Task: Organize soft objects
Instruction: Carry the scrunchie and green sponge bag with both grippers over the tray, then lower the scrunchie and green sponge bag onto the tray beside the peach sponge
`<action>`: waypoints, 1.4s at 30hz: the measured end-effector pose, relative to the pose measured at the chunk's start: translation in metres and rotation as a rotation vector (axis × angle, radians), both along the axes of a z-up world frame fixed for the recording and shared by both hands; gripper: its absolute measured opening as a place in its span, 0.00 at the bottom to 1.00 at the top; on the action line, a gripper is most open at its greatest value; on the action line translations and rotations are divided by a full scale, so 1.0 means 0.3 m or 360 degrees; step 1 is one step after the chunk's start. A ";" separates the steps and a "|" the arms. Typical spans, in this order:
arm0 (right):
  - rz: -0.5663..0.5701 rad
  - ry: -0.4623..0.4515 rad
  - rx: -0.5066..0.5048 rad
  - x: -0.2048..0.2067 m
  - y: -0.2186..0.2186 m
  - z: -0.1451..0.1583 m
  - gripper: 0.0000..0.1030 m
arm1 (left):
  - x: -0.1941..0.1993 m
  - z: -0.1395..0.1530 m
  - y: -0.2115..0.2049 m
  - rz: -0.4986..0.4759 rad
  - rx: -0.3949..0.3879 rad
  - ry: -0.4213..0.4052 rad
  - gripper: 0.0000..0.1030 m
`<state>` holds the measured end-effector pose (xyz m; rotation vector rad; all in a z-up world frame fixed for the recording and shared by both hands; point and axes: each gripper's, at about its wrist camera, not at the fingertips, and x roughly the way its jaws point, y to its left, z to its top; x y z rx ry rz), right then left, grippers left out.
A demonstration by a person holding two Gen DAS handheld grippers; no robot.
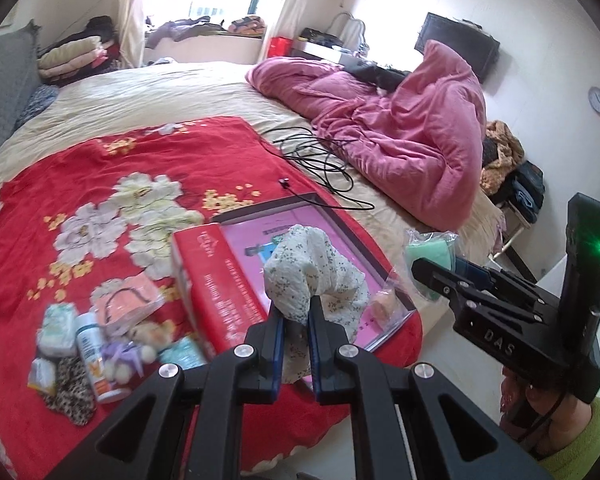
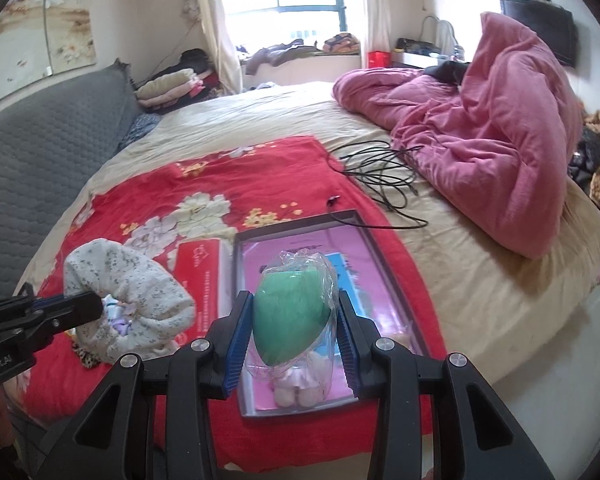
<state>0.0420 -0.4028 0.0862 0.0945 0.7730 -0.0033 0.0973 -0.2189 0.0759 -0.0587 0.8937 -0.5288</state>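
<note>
1. Daylight pours through the window at the top of both views, and below it a wide bed (image 2: pixel 480 280) in a beige sheet fills the room, with a crumpled pink duvet (image 1: pixel 416 128) heaped at the right of the frame.
2. Spread over the near part of the bed lies a red floral blanket (image 1: pixel 44 248), and a tangle of black cable (image 2: pixel 384 178) sits between it and the duvet.
3. Look at the left gripper (image 1: pixel 296 320) at the bottom centre of the left wrist view: jaws pinched narrow on a floral cloth (image 1: pixel 320 268), white with tiny flowers, which bulges up above the fingertips.
4. The right wrist view catches that same cloth (image 2: pixel 136 284) at lower left, drooping in a loop from the gripper's tip.
5. Now the right gripper (image 2: pixel 294 328), bottom centre of its own view: jaws part-way apart, clamped on a green sponge in a clear bag (image 2: pixel 290 312), the plastic crinkling out at the top.
6. Beneath both held things sits an open box (image 2: pixel 380 248) with a pink sheet inside, and just left of it a red carton (image 1: pixel 208 280).
7. At the lower left of the left wrist view, small items lie bunched on the blanket: a white bottle (image 1: pixel 96 356), a leopard-print piece (image 1: pixel 70 392), a peach pouch (image 1: pixel 128 300).
8. Whether the cloth touches the box, I cannot tell.
</note>
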 end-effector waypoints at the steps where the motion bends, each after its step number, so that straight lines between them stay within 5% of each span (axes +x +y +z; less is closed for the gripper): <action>1: -0.0004 0.0003 0.0005 -0.001 -0.008 -0.004 0.40 | 0.012 -0.007 -0.021 -0.0011 0.0007 0.0005 0.10; 25: -0.0037 0.0201 0.0027 0.092 -0.150 -0.228 0.40 | 0.215 -0.322 -0.295 -0.0120 0.0162 0.0241 0.11; 42: 0.0002 0.0396 0.0016 0.159 -0.131 -0.436 0.40 | 0.244 -0.390 -0.318 -0.0142 0.0232 0.0258 0.11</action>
